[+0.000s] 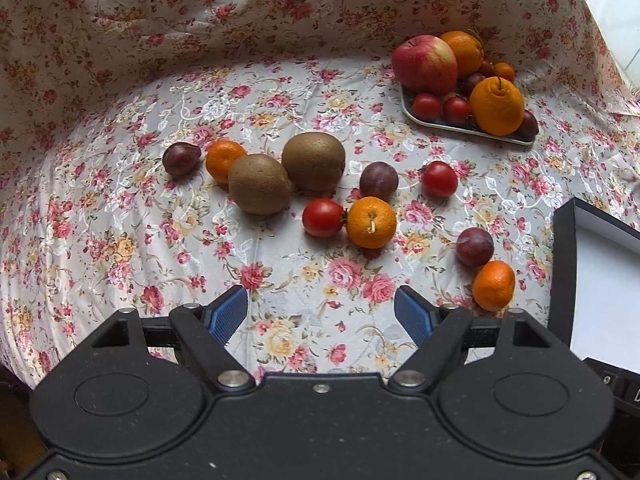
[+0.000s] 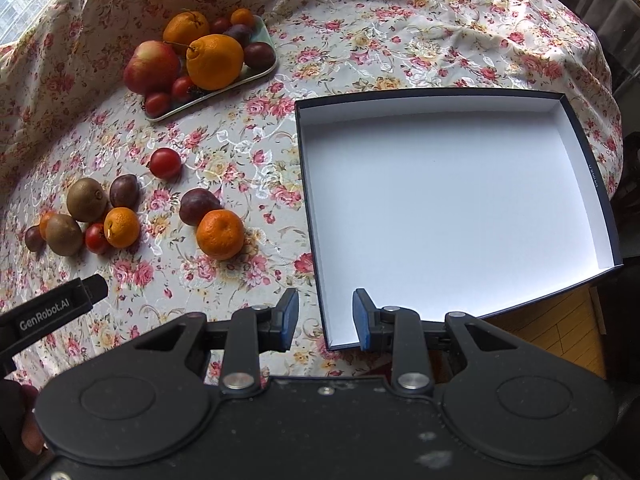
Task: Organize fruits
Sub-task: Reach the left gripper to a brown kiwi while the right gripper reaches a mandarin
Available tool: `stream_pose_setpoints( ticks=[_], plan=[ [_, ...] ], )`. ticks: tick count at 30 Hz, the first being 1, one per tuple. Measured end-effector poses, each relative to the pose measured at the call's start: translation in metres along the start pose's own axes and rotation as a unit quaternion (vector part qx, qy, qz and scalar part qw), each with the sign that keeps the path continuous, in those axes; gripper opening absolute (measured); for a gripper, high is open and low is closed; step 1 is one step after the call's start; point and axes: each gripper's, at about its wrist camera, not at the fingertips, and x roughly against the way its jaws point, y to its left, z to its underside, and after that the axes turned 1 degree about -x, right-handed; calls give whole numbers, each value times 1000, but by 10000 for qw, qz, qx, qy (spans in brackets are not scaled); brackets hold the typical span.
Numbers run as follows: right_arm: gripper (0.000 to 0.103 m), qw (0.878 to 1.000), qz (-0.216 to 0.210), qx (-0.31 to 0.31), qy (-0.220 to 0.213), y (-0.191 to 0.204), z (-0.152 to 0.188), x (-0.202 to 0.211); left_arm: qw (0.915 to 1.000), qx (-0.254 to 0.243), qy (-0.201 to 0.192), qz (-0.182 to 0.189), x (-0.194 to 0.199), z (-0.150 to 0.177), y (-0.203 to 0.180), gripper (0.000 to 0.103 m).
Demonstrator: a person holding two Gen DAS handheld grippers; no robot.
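Note:
Loose fruit lies on the flowered tablecloth: two kiwis, mandarins, small tomatoes and dark plums. My left gripper hovers just in front of them, open, with only cloth between its blue pads. A mandarin and a plum sit closest to the white-lined, dark-edged box, which holds nothing. My right gripper is open above the box's near left corner and holds nothing.
A pale green tray at the back holds an apple, large oranges, tomatoes and plums. The cloth rises in folds behind it. The left gripper's body and a person's fingers show at the right view's lower left.

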Motion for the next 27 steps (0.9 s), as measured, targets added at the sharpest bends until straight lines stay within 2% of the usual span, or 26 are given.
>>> stream_pose_setpoints(
  ticks=[6,11,16,18,20,27],
  plan=[
    [32,9985,-521,94,107,33,-4,-3,9988,326,-217,-302,3,-22,45,81],
    [32,9975,-607,359,-3,65,-6,-3,9955,461,-541,-620,11,-49,81,81],
    [32,9964,-674,518,-26,96,-20,-8,9920,772,-695,-716,5,-78,113,81],
    [31,9954,-750,600,-26,111,-28,-11,9901,943,-659,-802,-2,-87,122,81],
    [31,9946,-821,627,-66,124,-36,-13,9904,1053,-536,-714,-13,-94,131,81],
    [31,9944,-962,434,40,167,-65,-32,9934,962,-289,-561,-42,-106,143,81]
  ],
)
